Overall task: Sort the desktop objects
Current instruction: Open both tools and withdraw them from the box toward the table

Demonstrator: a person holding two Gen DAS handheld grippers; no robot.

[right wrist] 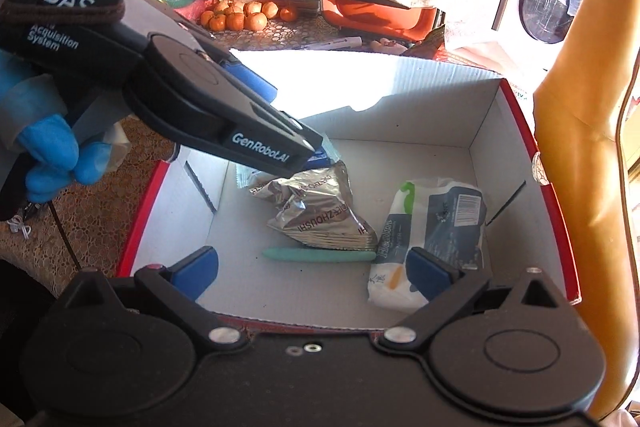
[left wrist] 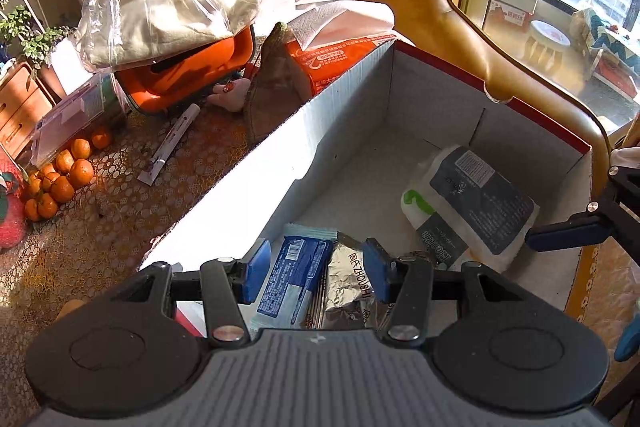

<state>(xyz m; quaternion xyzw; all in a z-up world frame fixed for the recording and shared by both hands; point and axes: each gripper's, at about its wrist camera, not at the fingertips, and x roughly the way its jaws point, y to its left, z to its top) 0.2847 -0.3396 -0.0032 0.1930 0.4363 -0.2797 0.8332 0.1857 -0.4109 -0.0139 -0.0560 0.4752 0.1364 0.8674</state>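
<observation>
Left gripper [left wrist: 316,273]: lower centre of the left wrist view, reaching down into the box; jaws apart, blue pads either side of the packets without clamping them.
Right gripper [right wrist: 312,269]: bottom of the right wrist view, over the near rim of the box; jaws wide apart, holding nothing.
Box [right wrist: 436,115]: white cardboard with a red rim, filling the middle of both views.
Blue packet [left wrist: 290,277]: on the box floor between the left gripper's pads, touching the foil packet.
Foil packet [right wrist: 320,211]: crumpled silver, centre of the box floor.
Tissue pack [right wrist: 424,235]: white and dark, to the right of the foil packet.
Green pen [right wrist: 320,255]: flat on the floor, just below the foil packet.
Oranges [left wrist: 60,179]: heaped on the lace-covered table, left edge of the left wrist view.
</observation>
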